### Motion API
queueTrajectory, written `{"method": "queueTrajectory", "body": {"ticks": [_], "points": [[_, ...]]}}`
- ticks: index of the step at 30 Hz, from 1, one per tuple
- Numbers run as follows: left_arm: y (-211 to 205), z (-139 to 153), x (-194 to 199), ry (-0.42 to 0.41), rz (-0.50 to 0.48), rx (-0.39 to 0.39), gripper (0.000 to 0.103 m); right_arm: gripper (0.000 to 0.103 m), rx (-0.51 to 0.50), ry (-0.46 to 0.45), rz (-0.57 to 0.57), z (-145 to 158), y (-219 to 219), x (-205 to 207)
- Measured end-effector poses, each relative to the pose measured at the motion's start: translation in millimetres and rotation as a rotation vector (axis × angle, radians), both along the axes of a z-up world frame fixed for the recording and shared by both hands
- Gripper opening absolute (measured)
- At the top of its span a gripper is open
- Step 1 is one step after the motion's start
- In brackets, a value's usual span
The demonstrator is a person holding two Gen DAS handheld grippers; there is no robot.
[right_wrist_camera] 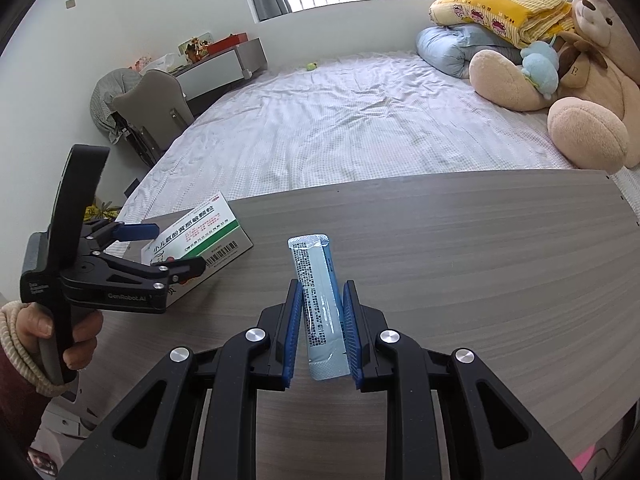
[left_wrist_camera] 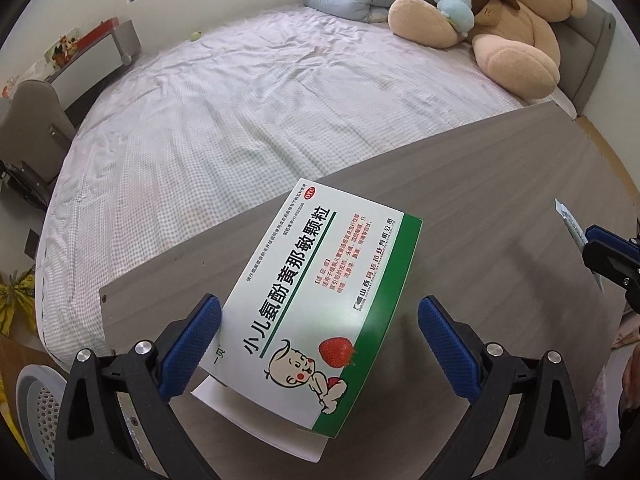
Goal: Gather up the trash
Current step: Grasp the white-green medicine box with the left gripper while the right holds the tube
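White and green cardboard medicine box [left_wrist_camera: 316, 300] on the grey wood-grain tabletop [left_wrist_camera: 480, 208]: large black Chinese characters "小儿氨酚黄那敏颗粒" along its top face, a small red oval "OTC" mark [left_wrist_camera: 310, 193] at the far corner, red small print too fine to read, a maker's line on the green band not legible with certainty, and a barcode [right_wrist_camera: 222, 254] on the side panel with digits too small to make out.

Black left gripper [right_wrist_camera: 170, 250]: "GenRobot.AI" in pale letters on its body.

Yellow folded quilt [right_wrist_camera: 500, 4] on the bed: "MAR BOR" printed in red, remainder unclear.

Beige teddy bear [right_wrist_camera: 592, 60]: a single "E" on its chest.

Pale blue sachet [right_wrist_camera: 320, 304]: dense black print, unreadable.
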State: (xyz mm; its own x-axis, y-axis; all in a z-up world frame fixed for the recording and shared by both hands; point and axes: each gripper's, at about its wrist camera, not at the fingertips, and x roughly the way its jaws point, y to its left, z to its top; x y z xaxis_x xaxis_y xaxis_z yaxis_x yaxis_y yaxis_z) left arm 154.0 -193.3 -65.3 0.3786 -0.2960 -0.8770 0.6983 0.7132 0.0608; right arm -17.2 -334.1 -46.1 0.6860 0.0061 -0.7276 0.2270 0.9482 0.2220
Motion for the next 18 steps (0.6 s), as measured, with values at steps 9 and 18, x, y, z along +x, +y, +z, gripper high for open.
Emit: {"method": "queueTrajectory", "body": {"ticks": [9, 18], "points": [[-15.8, -5.9, 5.8, -0.045, -0.049, 0.054, 0.097, 0.021, -0.002, -0.013, 0.011, 6.0, 4.5, -0.5], [-25.9, -12.0, 10.1, -0.095, -0.087, 0.131, 0.097, 0.021, 0.0, -0.024, 0.016, 8.8, 5.7, -3.5]]}}
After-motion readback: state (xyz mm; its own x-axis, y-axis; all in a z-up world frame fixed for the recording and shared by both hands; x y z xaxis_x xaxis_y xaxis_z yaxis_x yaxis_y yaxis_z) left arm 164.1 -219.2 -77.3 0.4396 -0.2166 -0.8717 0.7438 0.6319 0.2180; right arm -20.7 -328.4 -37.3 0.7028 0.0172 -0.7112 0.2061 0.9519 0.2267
